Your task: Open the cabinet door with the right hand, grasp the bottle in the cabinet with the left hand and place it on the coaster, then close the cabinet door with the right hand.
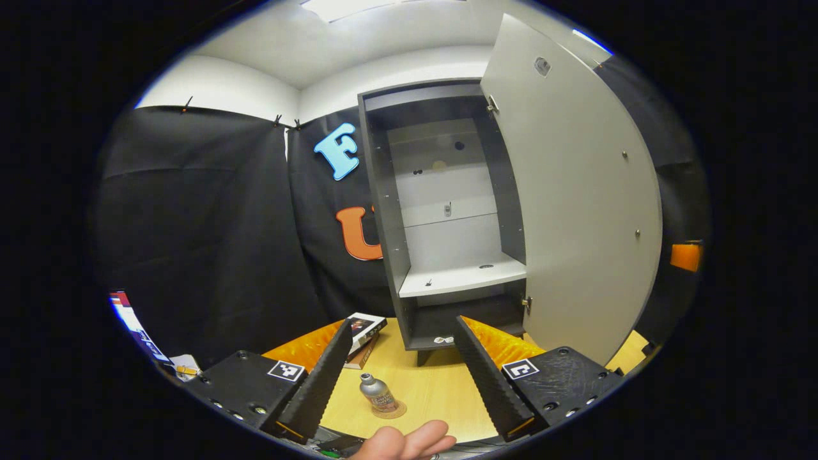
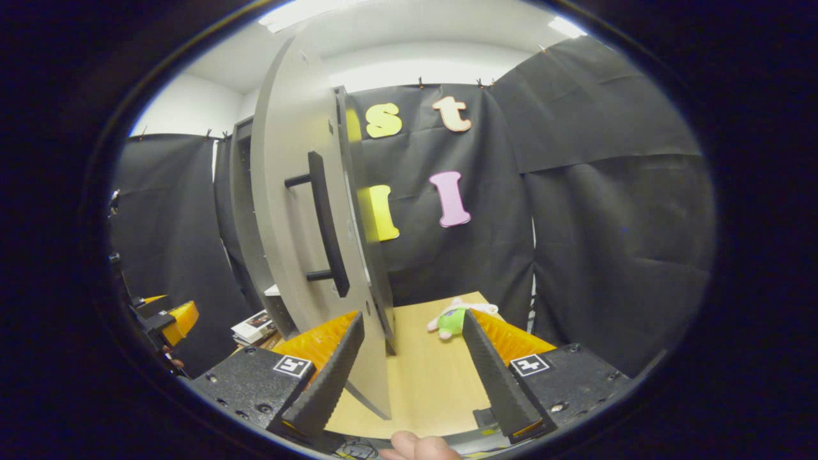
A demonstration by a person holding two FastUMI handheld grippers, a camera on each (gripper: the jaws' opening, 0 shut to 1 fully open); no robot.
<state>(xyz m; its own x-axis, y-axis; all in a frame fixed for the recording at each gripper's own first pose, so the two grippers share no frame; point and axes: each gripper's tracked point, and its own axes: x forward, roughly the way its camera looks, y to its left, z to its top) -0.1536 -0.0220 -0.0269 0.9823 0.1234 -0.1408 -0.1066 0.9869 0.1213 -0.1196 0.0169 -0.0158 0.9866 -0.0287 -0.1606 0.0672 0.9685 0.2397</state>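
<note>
The small metal bottle (image 1: 377, 392) stands upright on the round coaster (image 1: 391, 411) on the wooden table (image 1: 434, 383), near the front edge. The left gripper (image 1: 401, 374) hovers over it with jaws wide and empty. Behind, the grey cabinet (image 1: 383, 211) is open, its door (image 1: 575, 204) swung far to the right. The right gripper (image 2: 413, 364) also has wide jaws, with the lower door edge between them, not touched. The black handle (image 2: 327, 223) is higher up. A plush toy (image 2: 455, 317) lies farther on the table.

Silver bottle (image 1: 378, 392) upright on coaster (image 1: 396, 411)
</note>
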